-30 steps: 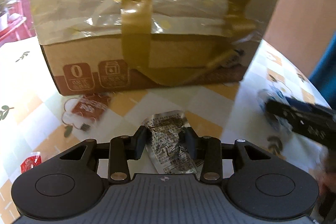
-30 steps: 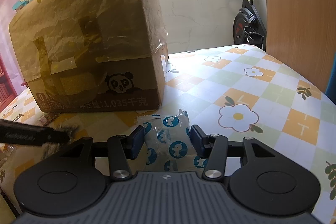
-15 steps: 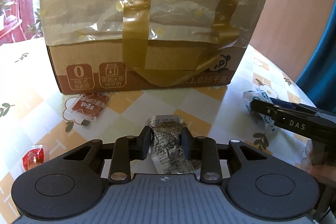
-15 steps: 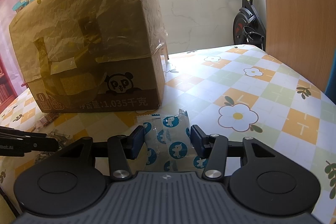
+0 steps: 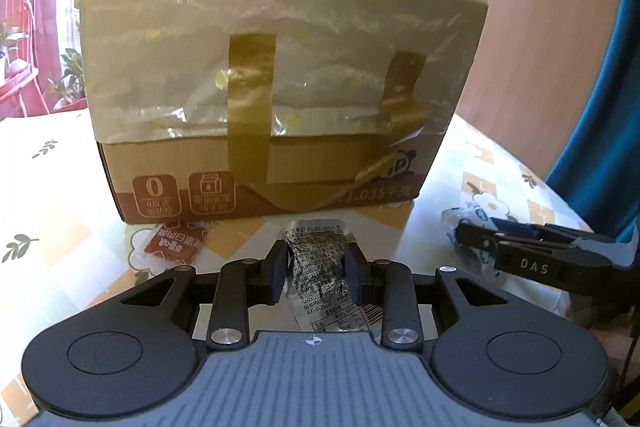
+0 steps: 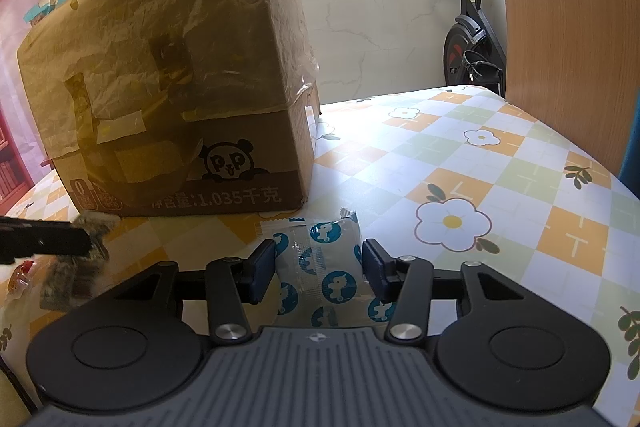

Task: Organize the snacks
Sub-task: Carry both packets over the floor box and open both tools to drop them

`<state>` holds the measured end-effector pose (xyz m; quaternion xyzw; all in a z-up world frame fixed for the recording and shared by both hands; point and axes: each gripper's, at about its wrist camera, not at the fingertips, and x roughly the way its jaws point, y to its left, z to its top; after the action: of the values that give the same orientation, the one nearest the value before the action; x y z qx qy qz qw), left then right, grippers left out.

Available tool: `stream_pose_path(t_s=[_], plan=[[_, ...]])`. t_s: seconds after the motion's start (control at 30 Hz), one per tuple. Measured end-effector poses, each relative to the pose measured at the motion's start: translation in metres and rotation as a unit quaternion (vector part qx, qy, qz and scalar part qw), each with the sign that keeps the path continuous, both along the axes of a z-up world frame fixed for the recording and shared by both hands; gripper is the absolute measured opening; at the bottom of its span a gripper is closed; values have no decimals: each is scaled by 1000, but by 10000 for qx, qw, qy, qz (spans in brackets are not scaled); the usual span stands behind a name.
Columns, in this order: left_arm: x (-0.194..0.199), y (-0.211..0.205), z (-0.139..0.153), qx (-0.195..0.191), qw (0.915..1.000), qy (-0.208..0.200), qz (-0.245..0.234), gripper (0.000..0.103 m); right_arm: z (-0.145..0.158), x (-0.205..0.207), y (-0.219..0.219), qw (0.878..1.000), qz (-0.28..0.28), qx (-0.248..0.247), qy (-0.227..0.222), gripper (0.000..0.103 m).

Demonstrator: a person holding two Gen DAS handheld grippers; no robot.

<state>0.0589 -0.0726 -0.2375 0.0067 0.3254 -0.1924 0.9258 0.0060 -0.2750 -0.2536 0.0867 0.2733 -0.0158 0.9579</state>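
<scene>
Left claw [image 5: 317,259] was clamped hard on a crinkly silver snack packet [image 5: 314,239]. The jaws pinched it across the middle and the printed end stuck out forward. From the wrist view it looked lifted clear of the table [image 5: 52,187], which makes sense if it was headed somewhere else. A grip across the middle keeps a floppy foil wrapper from drooping out.

Sweeping left to right: a small red-brown sachet [image 5: 176,243] lay flat on the flowered cloth, just in front of the near-left bottom corner of the big cardboard box [image 5: 280,67], with nothing holding it. My guess is it was waiting its turn.

The box sat in the middle of the table, past both claws. It was taped up and wrapped in plastic film. I couldn't see an opening from either angle, so I can't say whether the snacks were meant to go in it or just get lined up beside it.

Over on the right, the right claw [image 6: 319,259] had its pads against both edges of a clear packet with blue animal dots [image 6: 320,279], near the box's near-right corner. It looked like a light squeeze. I couldn't tell if that packet was off the cloth or resting on it.
</scene>
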Motion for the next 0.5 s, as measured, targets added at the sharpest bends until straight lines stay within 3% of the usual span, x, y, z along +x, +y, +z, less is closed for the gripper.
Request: stream_pose_path(t_s=[0.23, 0.5], plan=[[-9, 2, 21, -146, 9994, -278, -108, 32, 11, -10, 0, 9998, -53, 98, -151, 49], [-17, 4, 56, -440, 9970, -606, -202, 32, 54, -22, 8, 9981, 17, 69, -607, 49]])
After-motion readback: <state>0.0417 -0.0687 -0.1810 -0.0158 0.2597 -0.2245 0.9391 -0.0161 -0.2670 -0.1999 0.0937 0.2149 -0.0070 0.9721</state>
